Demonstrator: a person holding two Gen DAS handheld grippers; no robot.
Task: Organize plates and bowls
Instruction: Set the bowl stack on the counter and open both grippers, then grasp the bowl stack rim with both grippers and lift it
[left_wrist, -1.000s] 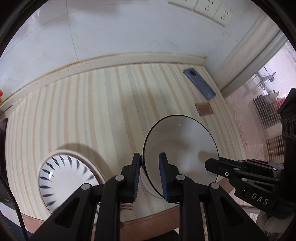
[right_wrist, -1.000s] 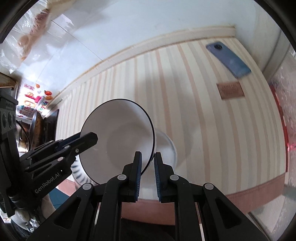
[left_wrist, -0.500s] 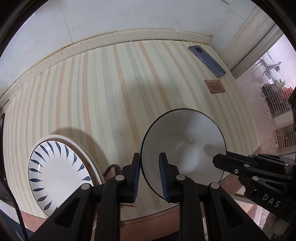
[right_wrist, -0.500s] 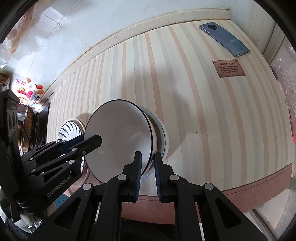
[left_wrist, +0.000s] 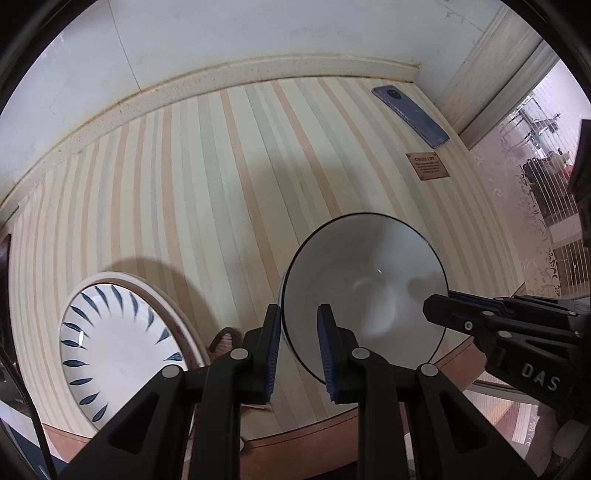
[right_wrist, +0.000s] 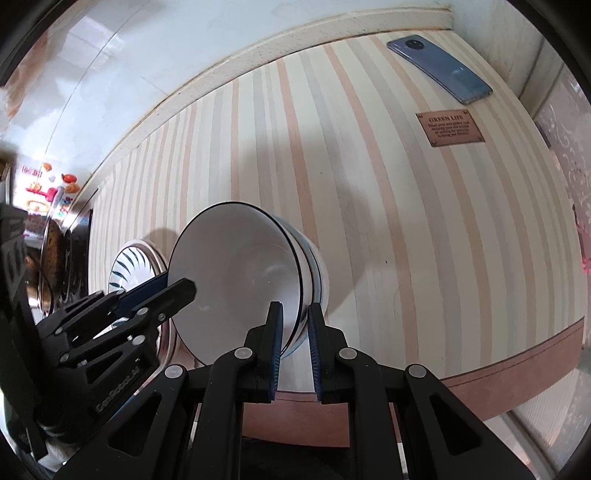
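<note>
Near the front edge of the striped wooden counter (left_wrist: 229, 192), my left claw (left_wrist: 297, 332) and right claw (right_wrist: 295, 332) each pinch the dark-rimmed white bowl (left_wrist: 365, 291), now lowered into the stacked bowl below (right_wrist: 316, 273), nesting nearly done, I judge. Both bowls look empty. Left of them sits the blue-leaf white plate (left_wrist: 110, 343); toward the far right corner, a blue phone (right_wrist: 439, 68).
</note>
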